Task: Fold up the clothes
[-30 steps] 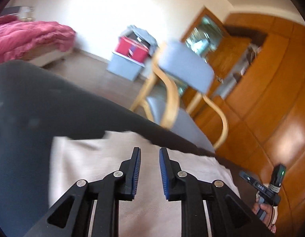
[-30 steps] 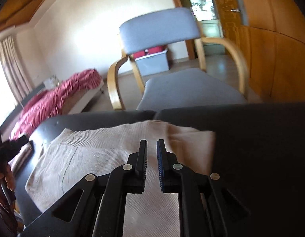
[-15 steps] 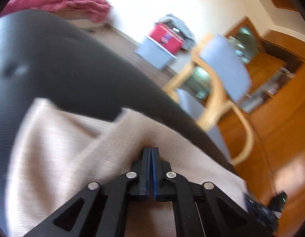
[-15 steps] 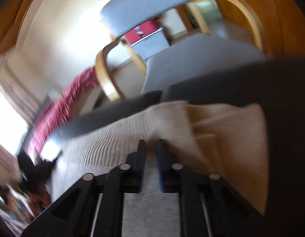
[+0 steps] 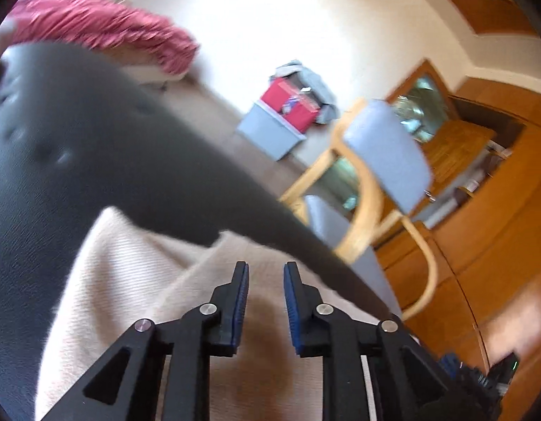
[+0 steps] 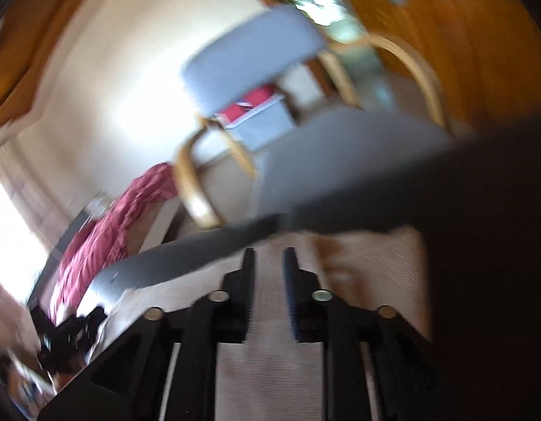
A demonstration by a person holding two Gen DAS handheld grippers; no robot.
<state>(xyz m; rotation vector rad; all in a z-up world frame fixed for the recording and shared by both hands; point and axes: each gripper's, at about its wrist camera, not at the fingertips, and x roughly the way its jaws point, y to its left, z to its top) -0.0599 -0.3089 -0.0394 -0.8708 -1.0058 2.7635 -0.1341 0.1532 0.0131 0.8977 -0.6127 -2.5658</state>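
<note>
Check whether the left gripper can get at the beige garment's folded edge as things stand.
Probably yes: the left gripper, jaws opening, hangs right over the beige garment with nothing between them.

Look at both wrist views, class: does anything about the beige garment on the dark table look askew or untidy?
Yes. The beige garment lies crooked on the dark table, its far edge rumpled with a flap doubled over. Both claws are opening above it, gripping nothing.

Both wrist views close above beige cloth (image 5: 137,280), tilted down, sharing chair (image 5: 386,154)
</note>
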